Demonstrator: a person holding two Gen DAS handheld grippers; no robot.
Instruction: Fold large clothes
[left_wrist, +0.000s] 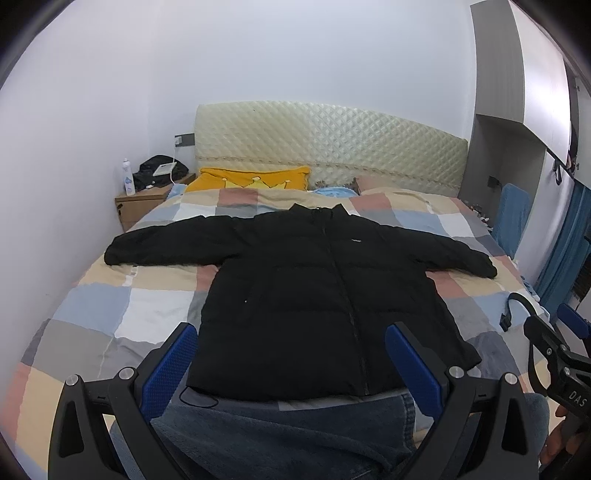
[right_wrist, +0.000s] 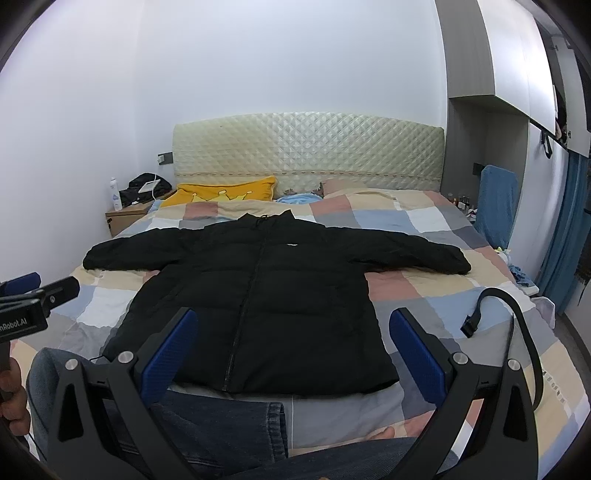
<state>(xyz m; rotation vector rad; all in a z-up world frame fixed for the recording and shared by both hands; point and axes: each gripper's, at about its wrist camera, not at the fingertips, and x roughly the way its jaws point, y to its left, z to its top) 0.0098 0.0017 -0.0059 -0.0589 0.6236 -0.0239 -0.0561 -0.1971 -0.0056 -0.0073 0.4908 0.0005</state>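
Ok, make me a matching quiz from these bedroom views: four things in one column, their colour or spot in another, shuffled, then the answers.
Things:
1. jacket
2. pillow
3. bottle
4. loose strap

Descriptions:
A. yellow, at the headboard
B. black, spread flat with sleeves out
C. standing on the nightstand
D. curled on the quilt, right of the jacket

Pairs: 1-B, 2-A, 3-C, 4-D

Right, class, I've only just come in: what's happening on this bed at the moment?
A person kneeling at the foot of the bed holds the left gripper and the right gripper, both open and empty. A black puffer jacket lies flat, zipped, with sleeves spread. Nothing is folded yet; neither gripper touches it.
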